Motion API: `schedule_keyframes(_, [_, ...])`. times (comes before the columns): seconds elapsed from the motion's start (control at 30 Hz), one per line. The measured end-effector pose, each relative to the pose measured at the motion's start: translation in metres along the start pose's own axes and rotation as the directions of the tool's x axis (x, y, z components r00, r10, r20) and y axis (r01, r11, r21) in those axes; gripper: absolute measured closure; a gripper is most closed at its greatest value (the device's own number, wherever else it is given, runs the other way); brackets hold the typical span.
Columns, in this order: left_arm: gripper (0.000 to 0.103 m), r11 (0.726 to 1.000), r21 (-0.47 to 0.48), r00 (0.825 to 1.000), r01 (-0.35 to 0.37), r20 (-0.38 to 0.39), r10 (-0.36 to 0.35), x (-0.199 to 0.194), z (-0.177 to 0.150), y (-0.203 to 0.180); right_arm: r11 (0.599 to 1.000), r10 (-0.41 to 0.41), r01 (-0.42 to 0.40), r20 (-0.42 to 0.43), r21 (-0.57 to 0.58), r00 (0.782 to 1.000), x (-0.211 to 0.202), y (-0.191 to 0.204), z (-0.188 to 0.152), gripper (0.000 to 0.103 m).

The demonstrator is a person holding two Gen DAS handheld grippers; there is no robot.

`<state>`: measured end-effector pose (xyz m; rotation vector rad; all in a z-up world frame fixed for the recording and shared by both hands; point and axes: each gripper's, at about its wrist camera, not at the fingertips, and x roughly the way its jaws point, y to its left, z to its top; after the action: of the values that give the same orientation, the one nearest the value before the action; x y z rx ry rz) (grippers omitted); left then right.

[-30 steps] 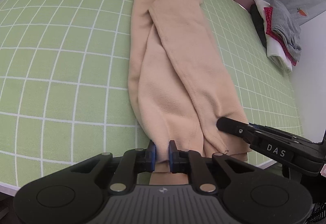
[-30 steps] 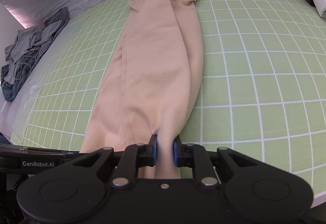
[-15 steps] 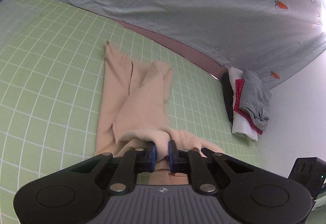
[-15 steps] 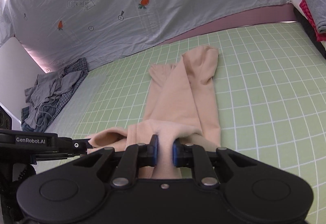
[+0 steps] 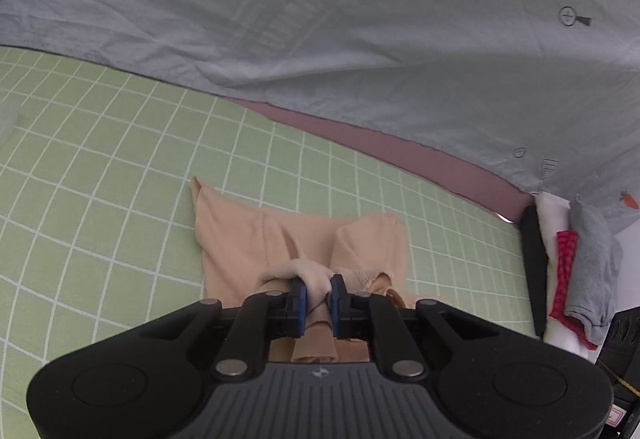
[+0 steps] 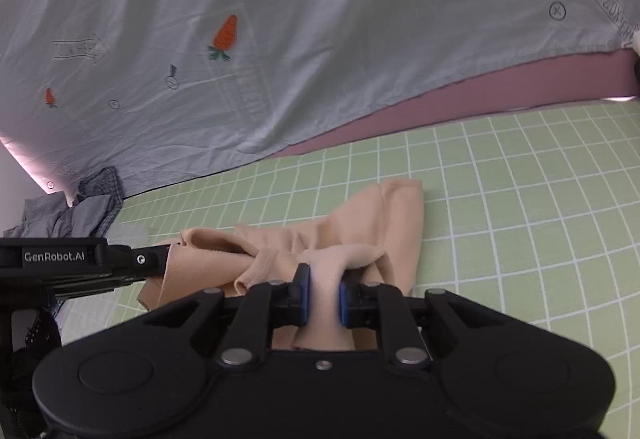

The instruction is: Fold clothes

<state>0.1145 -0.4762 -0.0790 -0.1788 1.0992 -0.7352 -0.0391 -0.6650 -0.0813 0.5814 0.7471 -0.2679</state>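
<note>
A peach-coloured garment (image 5: 240, 239) lies on the green gridded mat (image 5: 100, 167), doubled over on itself. My left gripper (image 5: 318, 289) is shut on one bunched edge of that peach garment, held over its far part. In the right wrist view the same garment (image 6: 380, 215) shows, and my right gripper (image 6: 323, 289) is shut on another bunched edge. The left gripper's body (image 6: 80, 263) reaches in from the left there, its tip at the cloth. How the lower layer lies beneath the grippers is hidden.
A grey sheet with carrot prints (image 5: 360, 39) hangs behind the mat, above a mauve strip (image 5: 400, 143). A stack of folded clothes (image 5: 572, 263) sits at the mat's right end. A heap of grey and checked garments (image 6: 76, 207) lies at the left end.
Both grippers carried the garment's near end away from the front edge toward its far end, folding it over itself. The long stretched-out garment now shows as a short doubled piece.
</note>
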Motion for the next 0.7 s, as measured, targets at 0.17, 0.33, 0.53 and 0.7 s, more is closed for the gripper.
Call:
schedule_keyframes(0.17, [0.09,0.998,-0.062,0.999,-0.024,-0.025,0.023,0.035,-0.005,0.023,0.999,-0.014,0.016,-0.05,0.041,0.999,0.045,-0.02,-0.01,0.087])
schedule_keyframes(0.33, [0.08,0.996,-0.078,0.998,-0.053,0.03,0.055,0.025,0.002,0.021,1.0,0.003,-0.004,-0.05,-0.025,0.999,0.045,-0.016,-0.003,0.083])
schedule_keyframes(0.53, [0.04,0.987,-0.146,0.969,-0.067,0.226,0.1,-0.023,0.011,0.033,1.0,-0.002,0.004,0.075,-0.022,0.997,0.01,-0.014,0.018,0.03])
schedule_keyframes(0.7, [0.04,0.984,-0.15,0.975,-0.097,0.184,0.124,-0.029,0.001,0.043,0.998,-0.055,0.057,0.171,-0.002,0.984,-0.021,-0.022,0.021,0.028])
